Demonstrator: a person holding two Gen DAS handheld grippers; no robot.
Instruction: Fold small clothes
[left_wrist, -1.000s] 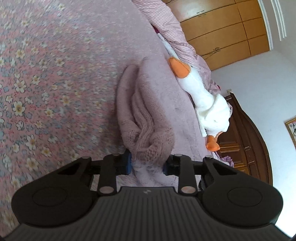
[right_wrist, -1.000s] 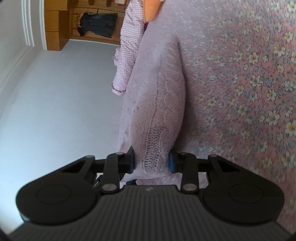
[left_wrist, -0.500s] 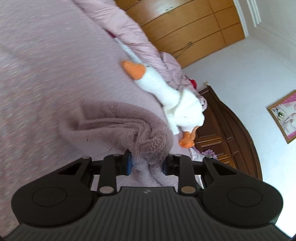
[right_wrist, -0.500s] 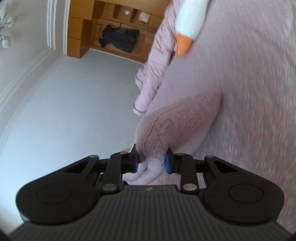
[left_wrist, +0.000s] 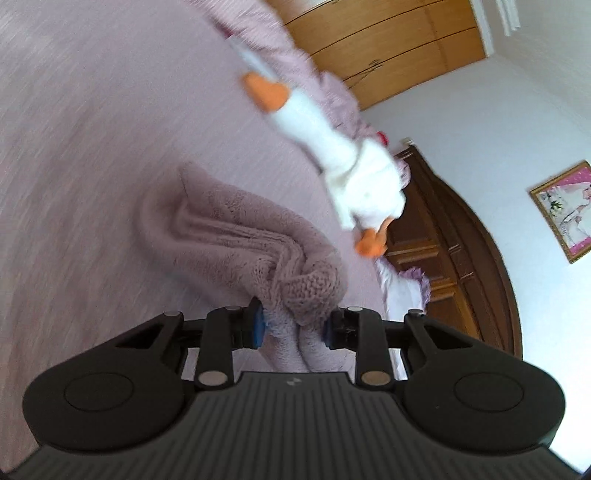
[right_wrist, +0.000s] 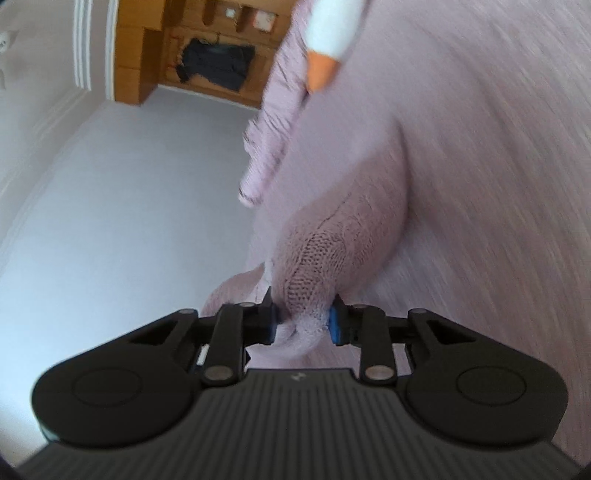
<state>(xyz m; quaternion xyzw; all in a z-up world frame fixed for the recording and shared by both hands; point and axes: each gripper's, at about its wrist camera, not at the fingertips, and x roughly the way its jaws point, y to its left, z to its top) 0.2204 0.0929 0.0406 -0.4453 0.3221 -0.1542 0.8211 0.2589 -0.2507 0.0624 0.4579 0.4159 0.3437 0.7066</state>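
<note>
Pink bedspread (left_wrist: 92, 147) underneath, blurred. My left gripper (left_wrist: 293, 326) and right gripper (right_wrist: 303, 321) each clamp the mauve knit garment (left_wrist: 236, 240).

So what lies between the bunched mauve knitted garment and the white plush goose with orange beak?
Left wrist view: only bare pinkish bedspread separates the garment from the goose.

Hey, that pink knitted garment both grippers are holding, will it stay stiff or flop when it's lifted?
Likely floppy: the knitted garment bunches into soft folds at the left gripper. Probably light, sagging from the right gripper. The chunky knit looks grippy, unlikely to slip.
</note>
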